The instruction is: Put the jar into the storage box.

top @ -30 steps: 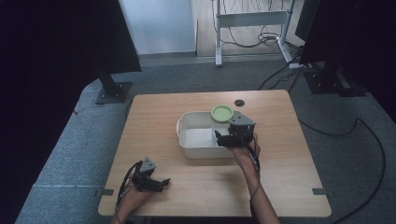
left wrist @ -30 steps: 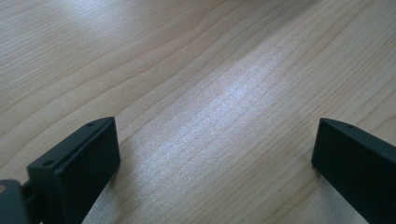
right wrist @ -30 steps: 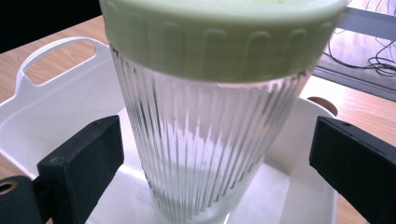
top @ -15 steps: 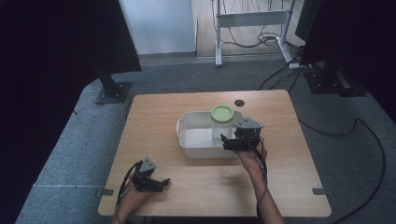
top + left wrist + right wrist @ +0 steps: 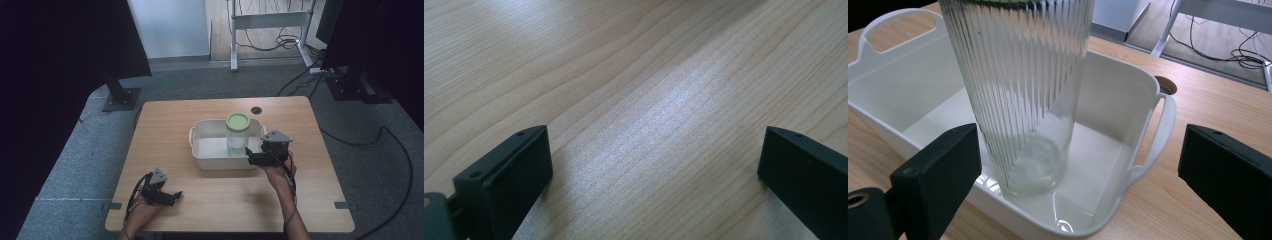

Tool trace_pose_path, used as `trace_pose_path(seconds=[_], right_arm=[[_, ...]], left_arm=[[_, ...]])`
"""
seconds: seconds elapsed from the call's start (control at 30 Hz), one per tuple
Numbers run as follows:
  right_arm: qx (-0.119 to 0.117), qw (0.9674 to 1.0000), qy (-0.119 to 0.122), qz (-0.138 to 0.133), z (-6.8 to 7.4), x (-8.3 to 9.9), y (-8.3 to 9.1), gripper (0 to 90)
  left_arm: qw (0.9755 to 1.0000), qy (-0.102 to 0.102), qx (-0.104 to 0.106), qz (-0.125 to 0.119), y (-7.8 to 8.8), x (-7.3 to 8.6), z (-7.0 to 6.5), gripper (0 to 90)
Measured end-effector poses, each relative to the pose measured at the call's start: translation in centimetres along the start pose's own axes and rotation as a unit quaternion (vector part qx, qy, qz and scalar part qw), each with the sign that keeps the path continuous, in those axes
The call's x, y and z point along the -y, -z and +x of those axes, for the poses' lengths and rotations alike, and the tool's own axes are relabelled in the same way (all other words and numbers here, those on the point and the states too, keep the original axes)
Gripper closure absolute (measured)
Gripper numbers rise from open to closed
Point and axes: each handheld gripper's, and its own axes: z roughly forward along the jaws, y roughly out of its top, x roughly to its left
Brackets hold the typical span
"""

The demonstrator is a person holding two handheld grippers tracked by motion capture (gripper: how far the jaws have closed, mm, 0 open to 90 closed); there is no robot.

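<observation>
i see a ribbed glass jar (image 5: 236, 135) with a green lid (image 5: 237, 120) standing upright inside the white tub (image 5: 206, 150), toward its right end. my right gripper (image 5: 255, 159) is just beside the tub's front right corner, jaws wide apart and holding nothing. my left gripper (image 5: 172, 196) is well apart from the tub, near the front left of the wooden table (image 5: 165, 125), also wide open and empty.
</observation>
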Motion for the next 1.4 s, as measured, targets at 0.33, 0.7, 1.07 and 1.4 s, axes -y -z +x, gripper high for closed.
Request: trace_pose_path(seconds=[0.33, 0.7, 1.07, 1.4], right_arm=[[0.005, 1.0000, 0.000, 0.007, -0.7, 0.9, 0.9, 3.2], [0.012, 0.9999, -0.004, 0.012, -1.7, 1.9, 2.0, 3.2], [0.017, 0.9997, -0.011, 0.015, -2.4, 2.9, 2.9, 3.2], [0.025, 0.9994, -0.020, 0.015, -3.0, 3.9, 3.7, 3.2]], left_arm=[[1.0000, -0.001, 0.000, 0.001, 0.0, 0.0, 0.0, 0.9], [1.0000, 0.000, 0.000, 0.000, 0.0, 0.0, 0.0, 0.9], [1.0000, 0.000, 0.000, 0.000, 0.0, 0.0, 0.0, 0.9], [1.0000, 0.000, 0.000, 0.000, 0.0, 0.0, 0.0, 0.9]])
